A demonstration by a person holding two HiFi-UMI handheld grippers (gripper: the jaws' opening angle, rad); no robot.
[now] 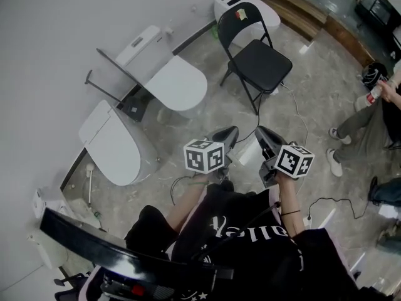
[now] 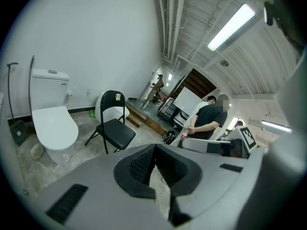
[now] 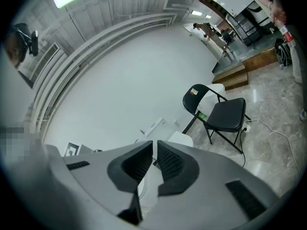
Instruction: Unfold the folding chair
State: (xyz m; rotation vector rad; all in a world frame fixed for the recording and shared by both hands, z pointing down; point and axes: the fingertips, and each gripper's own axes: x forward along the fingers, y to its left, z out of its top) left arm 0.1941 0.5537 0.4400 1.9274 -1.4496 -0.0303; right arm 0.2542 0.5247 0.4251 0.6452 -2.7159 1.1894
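We hold both grippers close in front of our chest, well apart from the folding chair (image 1: 258,63), which stands across the stone floor near the wall with its seat down and its legs spread, a white toilet (image 1: 240,4) just behind its back. The left gripper (image 1: 227,135) has its jaws pressed together with nothing between them, as its own view shows (image 2: 154,150). The right gripper (image 1: 267,137) shows a narrow gap between its jaws (image 3: 155,145), and that gap is empty too. Neither one touches the chair. From how it stands, we judge the unfolding done or all but done, so what is left is to make sure the chair is fully open and steady. To do that well, we would come at it from the front, where the seat edge faces us. We would spread one gripper before reaching it and press down on the front of the seat until it sits flat on its frame. The other gripper would steady the top of the backrest, so the chair does not slide on the smooth floor. A cable (image 1: 299,113) runs along the floor beside the near legs, so we would step over it and keep the legs from dragging on it. Two more toilets (image 1: 178,83) lie to the left, and a person (image 1: 374,108) stands to the right, so a straight approach between them looks safest.
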